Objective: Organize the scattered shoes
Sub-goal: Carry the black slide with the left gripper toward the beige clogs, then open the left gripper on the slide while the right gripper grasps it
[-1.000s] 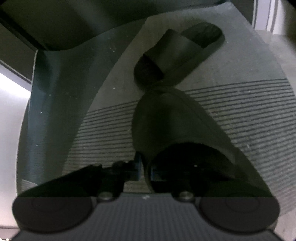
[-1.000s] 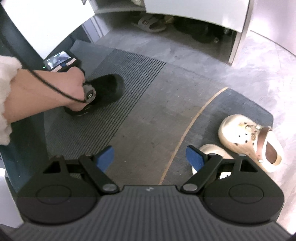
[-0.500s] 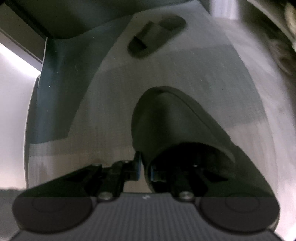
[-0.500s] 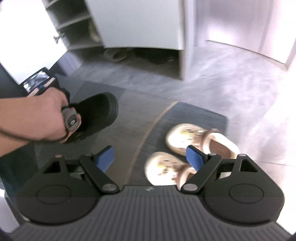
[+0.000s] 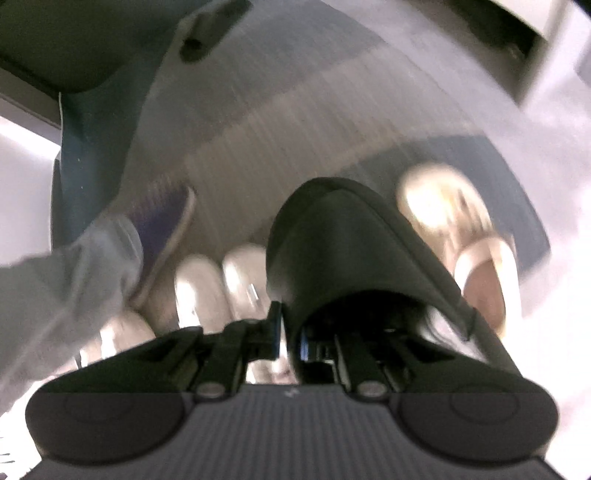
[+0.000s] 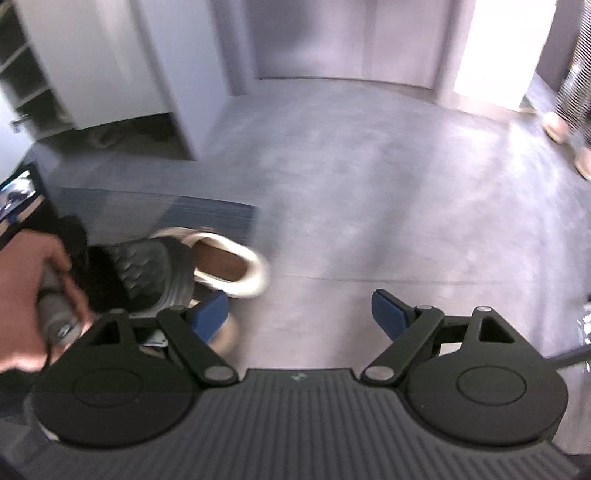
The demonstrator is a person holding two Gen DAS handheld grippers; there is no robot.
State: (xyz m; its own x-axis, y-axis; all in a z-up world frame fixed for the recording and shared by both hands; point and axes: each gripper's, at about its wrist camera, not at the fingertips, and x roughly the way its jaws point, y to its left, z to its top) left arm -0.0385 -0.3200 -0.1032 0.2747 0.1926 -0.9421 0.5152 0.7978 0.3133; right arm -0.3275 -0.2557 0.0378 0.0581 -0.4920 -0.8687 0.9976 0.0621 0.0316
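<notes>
Presently the left tongs (image 5: 287, 334) clamp a black slipper (image 5: 354, 243) by its collar, carried clear of the floor (image 6: 369, 177), apparently for rehoming, while the right tongs (image 6: 300, 314) gape empty.

Black slipper (image 5: 343, 240): closed toe, dark fuzzy lining, ridged grey-black sole (image 6: 155, 269); held off the floor, collar wall pinched at its edge between blue pads, toe pointing away, sole tilted toward right wrist view; landmark for the rest. Cream clog (image 5: 454, 229) just right of black slipper, on dark mat: holes and charms on toe, pinkish strap, tan insole; partly hidden behind it in right wrist view (image 6: 229, 262). Pale shoes (image 5: 221, 284) left of black slipper and below it, blurred, count unclear. Black slide sandal (image 5: 210, 26) far beyond black slipper's toe, lying flat, blurred.
</notes>
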